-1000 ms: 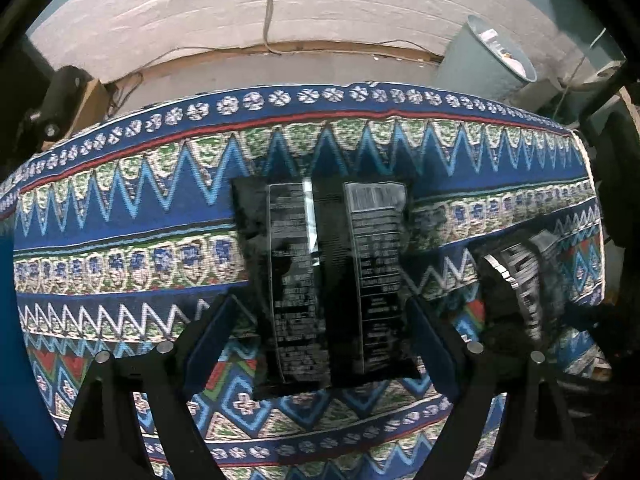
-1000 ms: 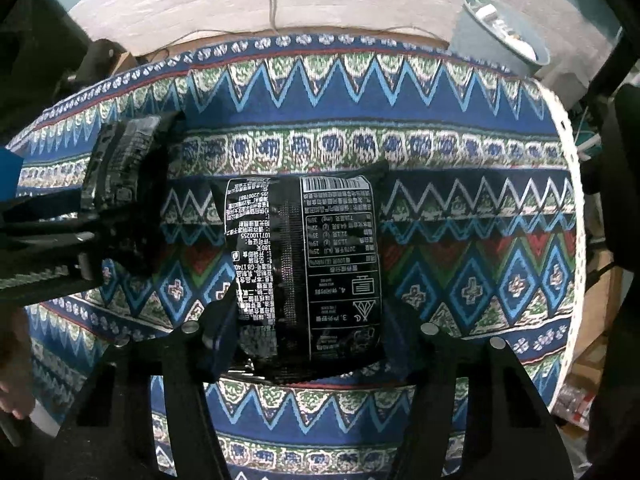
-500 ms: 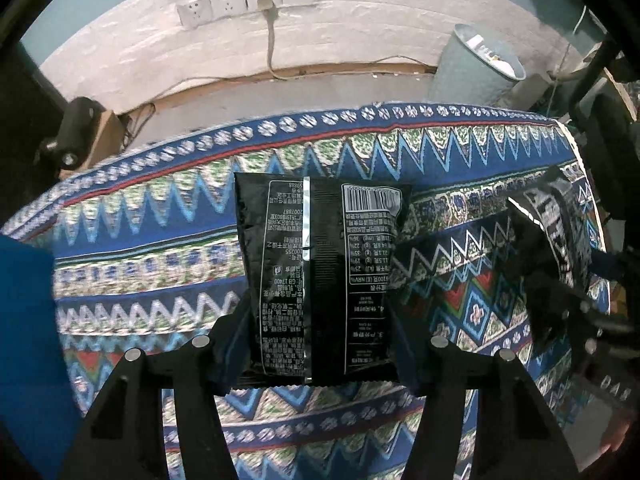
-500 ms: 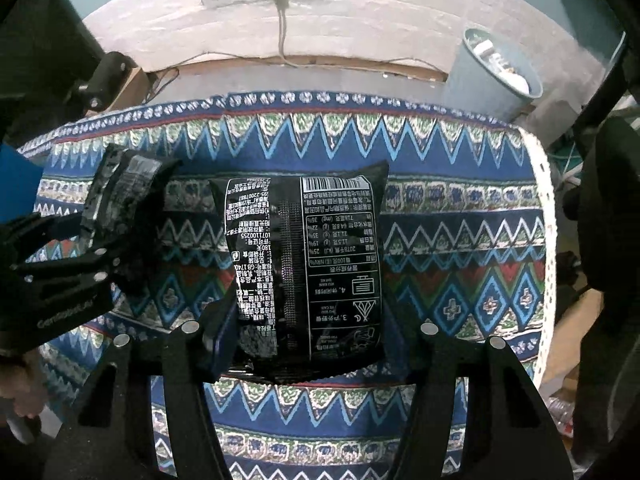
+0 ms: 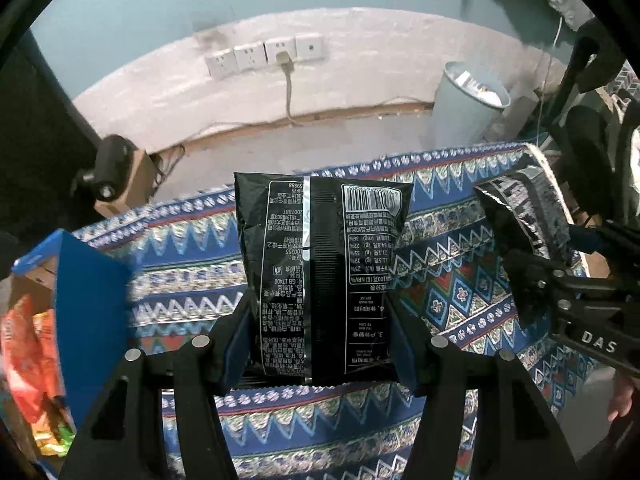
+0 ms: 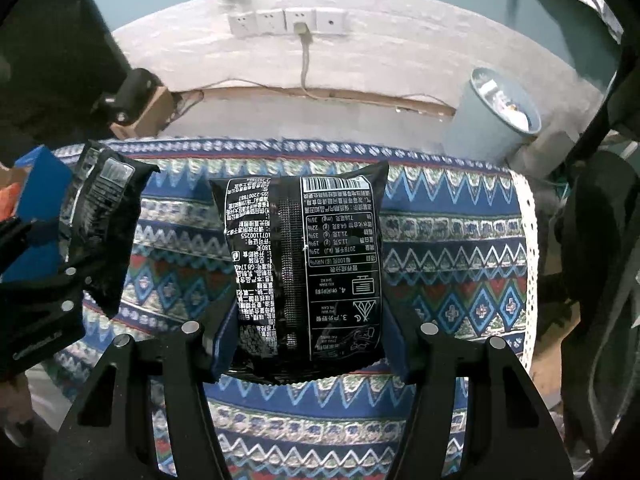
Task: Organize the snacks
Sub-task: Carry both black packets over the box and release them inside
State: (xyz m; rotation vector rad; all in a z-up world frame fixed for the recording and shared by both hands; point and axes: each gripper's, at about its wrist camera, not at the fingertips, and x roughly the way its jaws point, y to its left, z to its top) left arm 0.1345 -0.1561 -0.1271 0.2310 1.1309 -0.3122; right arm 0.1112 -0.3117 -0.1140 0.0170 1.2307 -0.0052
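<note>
My left gripper (image 5: 316, 344) is shut on a black snack bag (image 5: 320, 276) with white print, held upright above the patterned tablecloth (image 5: 192, 280). My right gripper (image 6: 308, 340) is shut on a second black snack bag (image 6: 304, 264), also lifted off the cloth. Each wrist view shows the other gripper's bag from the side: the right one in the left wrist view (image 5: 528, 216), the left one in the right wrist view (image 6: 100, 220). A blue box (image 5: 84, 304) holding orange snack packs (image 5: 28, 344) stands at the table's left.
A grey-blue waste bin (image 5: 464, 104) stands on the floor behind the table at the right. A white wall strip carries sockets (image 5: 264, 54) with a plugged cable. A cardboard box (image 6: 148, 108) sits at the back left. The cloth's lace edge (image 6: 532, 240) marks the table's right side.
Both grippers have lifted their bags off the cloth and tilted up, so more wall shows. The left gripper has moved left, bringing the blue box into view.
</note>
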